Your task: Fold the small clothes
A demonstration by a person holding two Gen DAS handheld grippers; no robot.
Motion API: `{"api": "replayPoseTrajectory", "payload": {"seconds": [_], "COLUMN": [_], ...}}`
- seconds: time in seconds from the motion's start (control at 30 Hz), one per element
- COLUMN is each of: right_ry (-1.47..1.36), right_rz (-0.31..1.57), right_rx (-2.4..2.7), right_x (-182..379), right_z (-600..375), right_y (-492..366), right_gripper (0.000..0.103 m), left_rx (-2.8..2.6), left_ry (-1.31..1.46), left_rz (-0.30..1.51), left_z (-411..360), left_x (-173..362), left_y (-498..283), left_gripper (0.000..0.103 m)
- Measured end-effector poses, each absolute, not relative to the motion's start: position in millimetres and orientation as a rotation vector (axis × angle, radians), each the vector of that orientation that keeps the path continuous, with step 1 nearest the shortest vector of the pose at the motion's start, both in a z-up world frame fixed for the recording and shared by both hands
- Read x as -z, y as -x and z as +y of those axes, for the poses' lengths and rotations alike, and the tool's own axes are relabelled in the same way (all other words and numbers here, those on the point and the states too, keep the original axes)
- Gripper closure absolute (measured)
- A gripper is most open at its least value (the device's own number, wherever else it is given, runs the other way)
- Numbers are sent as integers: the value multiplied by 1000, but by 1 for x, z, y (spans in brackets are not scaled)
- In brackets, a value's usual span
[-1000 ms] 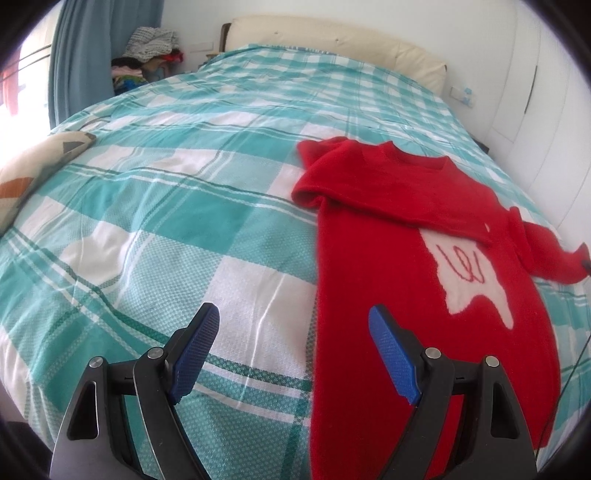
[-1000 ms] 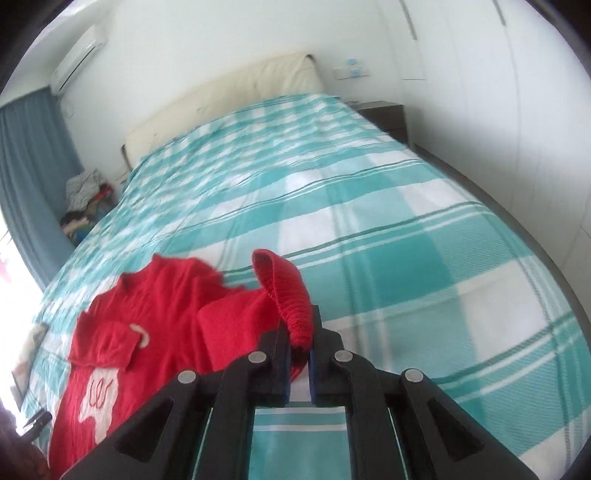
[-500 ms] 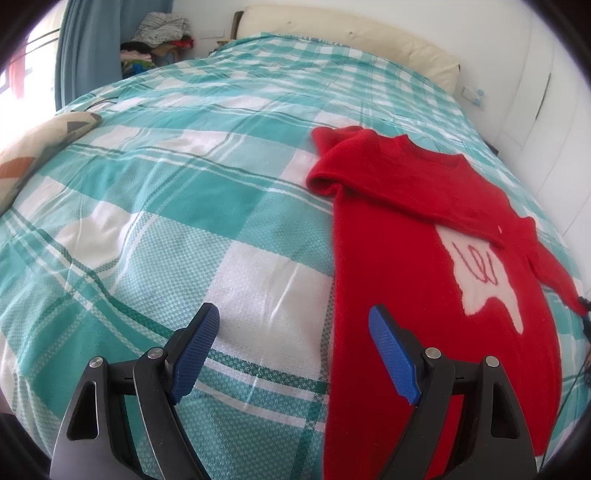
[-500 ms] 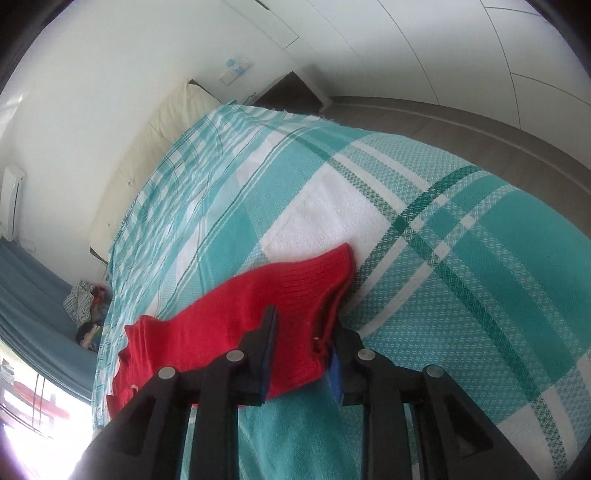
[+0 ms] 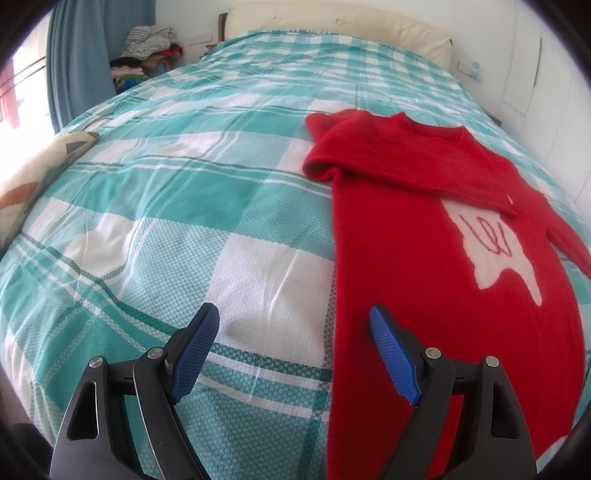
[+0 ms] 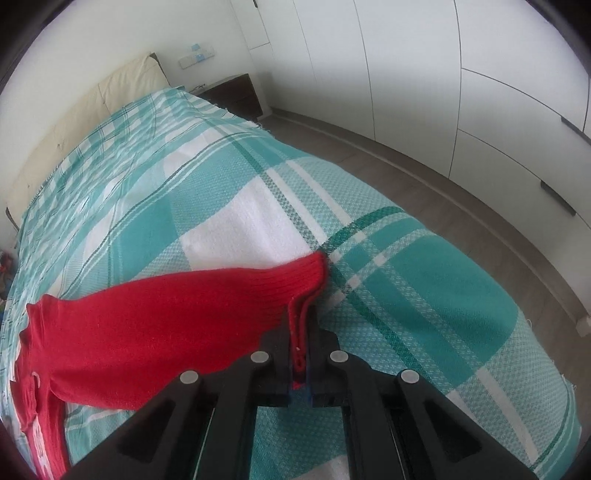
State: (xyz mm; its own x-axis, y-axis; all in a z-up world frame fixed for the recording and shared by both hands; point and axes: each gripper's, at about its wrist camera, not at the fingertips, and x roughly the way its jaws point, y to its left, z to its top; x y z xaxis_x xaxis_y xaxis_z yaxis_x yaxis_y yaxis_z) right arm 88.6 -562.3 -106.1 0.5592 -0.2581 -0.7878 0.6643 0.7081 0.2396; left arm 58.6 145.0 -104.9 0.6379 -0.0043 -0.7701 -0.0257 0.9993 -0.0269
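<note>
A small red sweater (image 5: 424, 236) with a white patch on its front lies flat on the checked bedspread (image 5: 184, 221). One sleeve is folded across its chest. My left gripper (image 5: 291, 350) is open and empty, just above the bedspread by the sweater's lower left edge. My right gripper (image 6: 301, 332) is shut on the cuff of the sweater's other sleeve (image 6: 166, 317), which stretches out to the left across the bed.
A cream headboard (image 5: 340, 22) stands at the far end of the bed. A patterned cushion (image 5: 40, 170) lies at the bed's left edge. A pile of clothes (image 5: 147, 51) sits by the blue curtain. White wardrobe doors (image 6: 461, 92) and wooden floor run along the right.
My right gripper has swung the held sleeve outward and straightened it across the bed. My left gripper has moved a little closer to the sweater's lower edge and stays open.
</note>
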Motion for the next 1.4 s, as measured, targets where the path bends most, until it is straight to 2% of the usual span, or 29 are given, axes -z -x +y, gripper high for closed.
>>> {"api": "replayPoseTrajectory", "payload": {"seconds": [0.07,0.1,0.13,0.2,0.27,0.4,0.43,0.5,0.63,0.73,0.77,0.8,0.83,0.87,0.9,1.03,1.23,1.4], "right_ry": [-582,-572,-546,-493,-463,-447,-442,-428,-410,-388,-385,-383,-378,-370,-359,-344,-330,-325], "right_rz": [797,796,790,745,681,569,562,569,599,602,604,607,610,613,617,614,581,591], "right_rx": [577,597,633,734,788,778,764,729,662,632,620,610,599,590,583,560,555,549], "right_x": [102,98,92,76,57,35,33,33,38,39,39,40,40,41,42,41,34,35], "right_z": [-563,-562,-560,-555,-551,-534,-529,-519,-507,-503,-501,-499,-497,-494,-491,-485,-481,-477], "right_y": [-81,-76,-71,-56,-41,-18,-19,-18,-29,-39,-41,-44,-46,-48,-49,-53,-49,-54], "right_gripper": [90,79,62,44,44,42,42,42,42,42,42,42,42,42,42,42,42,42], "left_rx": [12,32,53,108,207,500,539,584,604,625,633,652,663,653,648,603,213,-269], "left_ry": [-19,-61,-112,-212,-308,-464,-494,-581,-728,-745,-734,-711,-683,-665,-634,-334,81,158], "left_rz": [835,802,767,676,631,737,766,822,841,819,821,837,856,867,870,847,748,730], "left_z": [136,129,119,92,58,-12,-25,-50,-79,-89,-91,-91,-91,-90,-88,-35,149,278], "left_x": [83,69,54,24,6,29,41,65,99,104,105,105,106,106,104,64,2,19], "left_y": [-56,-58,-61,-71,-89,-141,-153,-171,-185,-193,-195,-199,-204,-207,-208,-216,-222,-201], "left_gripper": [18,18,18,15,6,6,8,21,22,29,39,60,75,96,97,98,99,99]}}
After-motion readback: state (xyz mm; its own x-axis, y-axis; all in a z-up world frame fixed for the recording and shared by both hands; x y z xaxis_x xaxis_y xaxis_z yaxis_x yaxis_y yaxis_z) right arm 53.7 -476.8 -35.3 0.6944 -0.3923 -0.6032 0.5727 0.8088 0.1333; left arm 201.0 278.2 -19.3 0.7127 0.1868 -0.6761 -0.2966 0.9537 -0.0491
